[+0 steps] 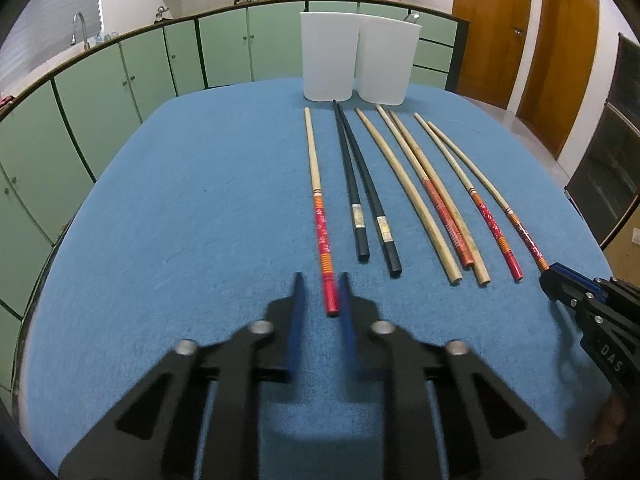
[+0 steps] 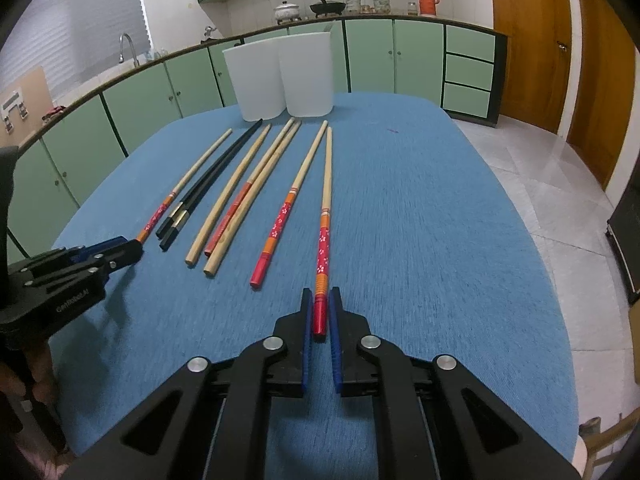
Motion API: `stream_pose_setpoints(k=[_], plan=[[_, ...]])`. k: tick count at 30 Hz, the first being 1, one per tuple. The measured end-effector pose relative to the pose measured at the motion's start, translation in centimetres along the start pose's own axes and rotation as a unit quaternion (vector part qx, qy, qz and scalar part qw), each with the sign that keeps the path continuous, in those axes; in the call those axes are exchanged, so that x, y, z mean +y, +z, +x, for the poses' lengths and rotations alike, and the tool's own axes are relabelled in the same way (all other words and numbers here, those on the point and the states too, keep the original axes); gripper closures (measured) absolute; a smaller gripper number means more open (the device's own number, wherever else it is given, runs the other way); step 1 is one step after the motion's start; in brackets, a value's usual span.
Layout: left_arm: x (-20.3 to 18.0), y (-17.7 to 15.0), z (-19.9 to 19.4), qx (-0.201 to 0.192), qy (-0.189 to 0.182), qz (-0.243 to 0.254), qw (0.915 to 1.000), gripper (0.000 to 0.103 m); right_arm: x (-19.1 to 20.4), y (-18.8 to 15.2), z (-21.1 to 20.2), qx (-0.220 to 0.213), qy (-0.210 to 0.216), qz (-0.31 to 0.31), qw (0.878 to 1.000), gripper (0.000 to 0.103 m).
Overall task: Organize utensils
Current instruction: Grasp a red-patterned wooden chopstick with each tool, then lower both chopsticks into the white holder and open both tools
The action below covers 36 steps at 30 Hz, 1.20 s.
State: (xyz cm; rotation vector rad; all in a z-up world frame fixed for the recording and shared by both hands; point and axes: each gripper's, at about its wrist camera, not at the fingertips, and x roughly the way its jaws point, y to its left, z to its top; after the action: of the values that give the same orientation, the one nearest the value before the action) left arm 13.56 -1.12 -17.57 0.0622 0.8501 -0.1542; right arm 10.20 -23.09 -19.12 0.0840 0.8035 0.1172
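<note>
Two grippers: your left gripper (image 1: 320, 292) pinches the red-handled chopstick (image 1: 318, 200) farthest left of the white cups (image 1: 328, 56); your right gripper (image 2: 321, 308) clamps the rightmost chopstick (image 2: 325, 216).

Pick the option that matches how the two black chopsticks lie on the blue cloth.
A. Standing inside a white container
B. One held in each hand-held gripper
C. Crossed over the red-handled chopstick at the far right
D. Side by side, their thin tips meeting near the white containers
D: the black chopsticks lie flat on the blue cloth, tips converging just before the white containers, clear of both hand-held grippers.
</note>
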Motion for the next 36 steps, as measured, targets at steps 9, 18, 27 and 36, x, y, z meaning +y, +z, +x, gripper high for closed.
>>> stream_pose_setpoints(k=[9, 18, 27, 36], plan=[[0.2, 0.0, -0.7, 0.003, -0.009, -0.002, 0.9999, 0.098, 0.3, 0.6, -0.4, 0.013, -0.008, 0.003, 1.0, 0.097], [-0.1, 1.4, -5.1, -0.039, -0.006, 0.027, 0.9989, 0.098, 0.3, 3.2, -4.8, -0.032, -0.008, -0.011, 0.999, 0.097], [0.4, 5.8, -10.6, -0.108, -0.024, 0.028, 0.9934, 0.098, 0.3, 7.7, -10.0, -0.101, 0.007, -0.013, 0.995, 0.097], [1.7, 7.1, -10.5, -0.076, -0.042, 0.008, 0.9962, 0.098, 0.1, 10.5, -12.0, -0.129, 0.009, -0.002, 0.992, 0.098]])
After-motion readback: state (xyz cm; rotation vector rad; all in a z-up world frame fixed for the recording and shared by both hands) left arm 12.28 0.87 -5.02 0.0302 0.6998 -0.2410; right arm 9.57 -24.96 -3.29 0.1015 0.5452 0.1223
